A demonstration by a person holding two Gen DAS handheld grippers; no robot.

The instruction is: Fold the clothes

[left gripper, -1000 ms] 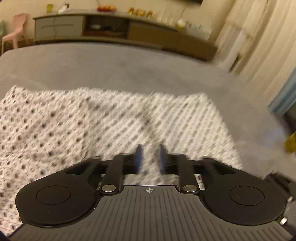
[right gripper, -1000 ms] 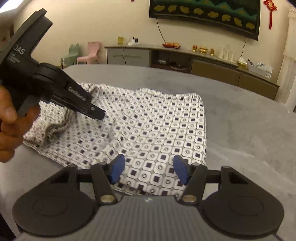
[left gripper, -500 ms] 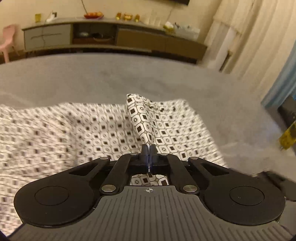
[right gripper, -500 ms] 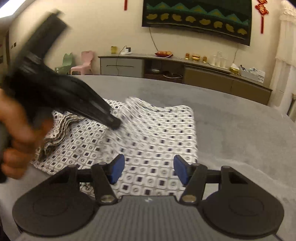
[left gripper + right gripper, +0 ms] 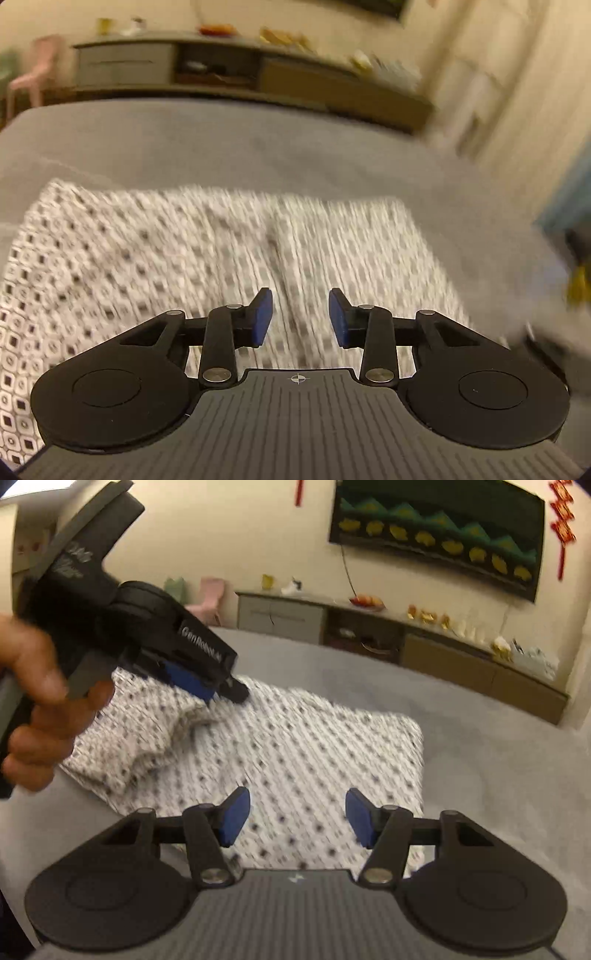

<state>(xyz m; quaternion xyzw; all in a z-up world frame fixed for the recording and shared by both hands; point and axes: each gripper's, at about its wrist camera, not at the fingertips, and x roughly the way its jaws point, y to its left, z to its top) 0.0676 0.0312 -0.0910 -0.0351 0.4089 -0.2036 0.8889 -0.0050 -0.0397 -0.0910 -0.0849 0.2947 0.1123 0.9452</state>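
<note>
Half a second back the left gripper [image 5: 300, 317] pinched a ridge of cloth; now its blue pads stand apart, empty. Right gripper [image 5: 297, 818] hovers wide too. White, black-square-patterned garment [image 5: 295, 753] lies flat on the grey bed cover [image 5: 480, 775], left side bunched. Smoothing that bunch and gripping an edge squarely would help any further fold.

Left gripper [image 5: 300, 318] fingers apart, empty, held in left hand [image 5: 35, 716]; right gripper [image 5: 297, 819] spread wide, empty.

Motion blur smears the patterned garment [image 5: 184, 258] and sideboard [image 5: 236, 74].
</note>
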